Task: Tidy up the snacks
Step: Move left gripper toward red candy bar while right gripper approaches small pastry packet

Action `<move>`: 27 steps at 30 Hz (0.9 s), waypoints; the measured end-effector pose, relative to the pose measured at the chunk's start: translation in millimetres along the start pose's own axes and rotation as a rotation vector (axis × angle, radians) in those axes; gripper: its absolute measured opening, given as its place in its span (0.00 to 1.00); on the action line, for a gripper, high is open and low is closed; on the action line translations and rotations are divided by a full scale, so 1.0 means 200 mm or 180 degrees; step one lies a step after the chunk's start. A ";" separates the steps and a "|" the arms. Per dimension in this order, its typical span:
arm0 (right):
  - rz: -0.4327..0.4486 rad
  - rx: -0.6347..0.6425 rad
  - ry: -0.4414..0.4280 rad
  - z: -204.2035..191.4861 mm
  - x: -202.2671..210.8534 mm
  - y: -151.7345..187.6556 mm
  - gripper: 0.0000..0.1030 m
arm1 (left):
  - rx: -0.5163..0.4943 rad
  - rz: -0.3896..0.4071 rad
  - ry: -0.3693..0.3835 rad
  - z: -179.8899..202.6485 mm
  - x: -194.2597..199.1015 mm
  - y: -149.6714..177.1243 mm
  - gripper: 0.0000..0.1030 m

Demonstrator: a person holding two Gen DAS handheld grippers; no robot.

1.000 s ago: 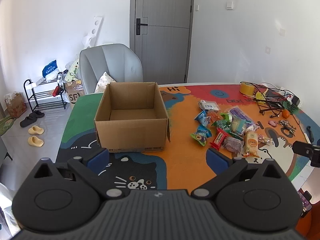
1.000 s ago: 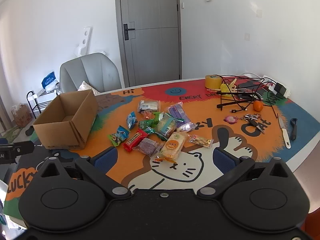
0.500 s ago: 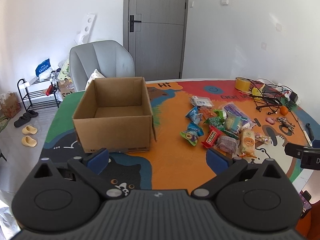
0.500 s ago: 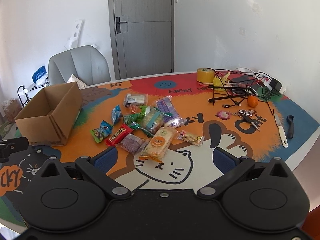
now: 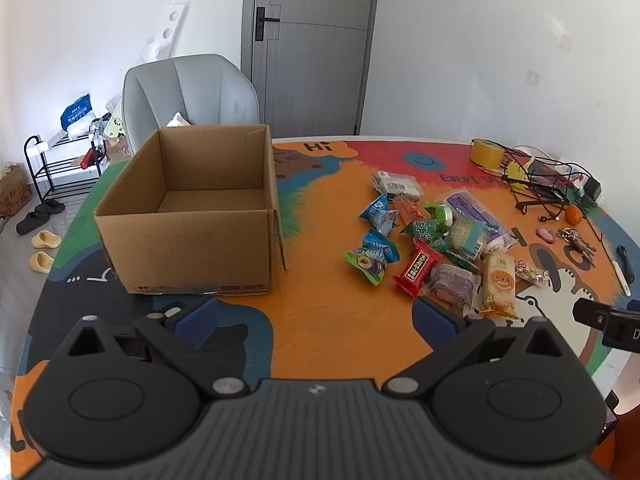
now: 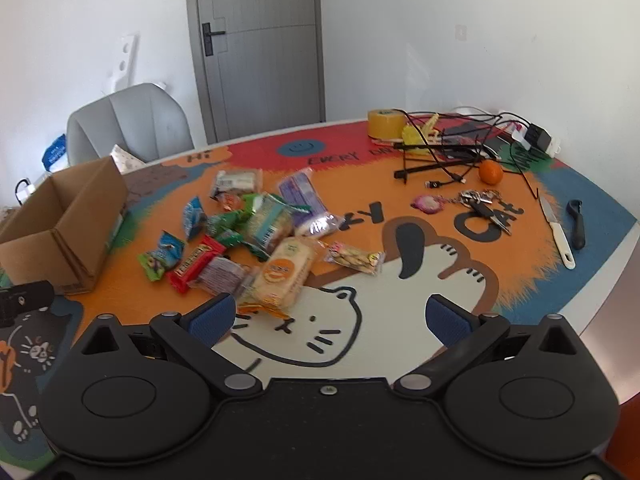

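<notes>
An open, empty cardboard box (image 5: pixel 192 216) stands on the left of the cartoon-print table; it also shows in the right wrist view (image 6: pixel 64 224). A heap of snack packets lies to its right, with a red packet (image 5: pixel 417 267), a green packet (image 5: pixel 366 265) and an orange biscuit pack (image 5: pixel 498 282). In the right wrist view the biscuit pack (image 6: pixel 282 276) lies just ahead of the left fingertip. My left gripper (image 5: pixel 316 314) is open and empty, above the table near the box. My right gripper (image 6: pixel 330 316) is open and empty above the white cat print.
A tape roll (image 6: pixel 386 123), a wire stand with cables (image 6: pixel 444 148), an orange (image 6: pixel 491 171), keys (image 6: pixel 480 202), a knife (image 6: pixel 556 232) and a peeler (image 6: pixel 576 226) lie at the right. A grey chair (image 5: pixel 188 96) stands behind the table. A shoe rack (image 5: pixel 60 160) is at far left.
Both grippers have moved forward and lower toward the table. The snack heap is closer in the right wrist view. Both stay open and empty.
</notes>
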State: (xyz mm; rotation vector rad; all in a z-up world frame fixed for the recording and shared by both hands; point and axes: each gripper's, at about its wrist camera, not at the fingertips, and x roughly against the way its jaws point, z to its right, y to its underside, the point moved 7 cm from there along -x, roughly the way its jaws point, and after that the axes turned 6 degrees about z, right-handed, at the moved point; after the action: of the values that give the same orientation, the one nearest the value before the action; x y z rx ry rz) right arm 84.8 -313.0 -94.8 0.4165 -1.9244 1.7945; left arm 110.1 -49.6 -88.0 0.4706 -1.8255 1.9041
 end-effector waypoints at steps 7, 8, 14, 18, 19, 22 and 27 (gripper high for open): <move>-0.0023 -0.0159 0.0099 0.10 -0.10 0.04 1.00 | -0.0027 -0.0089 0.0046 0.07 -0.11 0.03 1.00; -0.0035 -0.0184 0.0103 0.11 -0.12 0.05 1.00 | -0.0038 -0.0093 0.0060 0.08 -0.13 0.03 0.99; -0.0038 -0.0283 0.0119 0.18 -0.20 0.07 1.00 | -0.0080 -0.0080 0.0177 0.17 -0.21 0.02 0.99; 0.0024 -0.0335 0.0049 0.20 -0.24 0.05 1.00 | -0.0110 -0.0056 0.0262 0.22 -0.26 0.01 0.97; 0.0046 -0.0339 0.0032 0.21 -0.25 0.05 1.00 | -0.0107 -0.0045 0.0273 0.23 -0.28 0.01 0.97; 0.0107 -0.0300 -0.0064 0.20 -0.29 0.02 0.99 | -0.0110 -0.0027 0.0279 0.26 -0.33 0.00 0.96; 0.0156 -0.0211 -0.0204 0.18 -0.35 0.00 0.80 | -0.0106 -0.0076 0.0332 0.30 -0.41 -0.01 0.82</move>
State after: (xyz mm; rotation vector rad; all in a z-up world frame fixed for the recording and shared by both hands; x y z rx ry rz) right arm 138.7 -355.7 -132.5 0.4123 -2.0484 1.7622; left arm 176.5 -117.2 -127.5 0.3732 -1.7739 1.8440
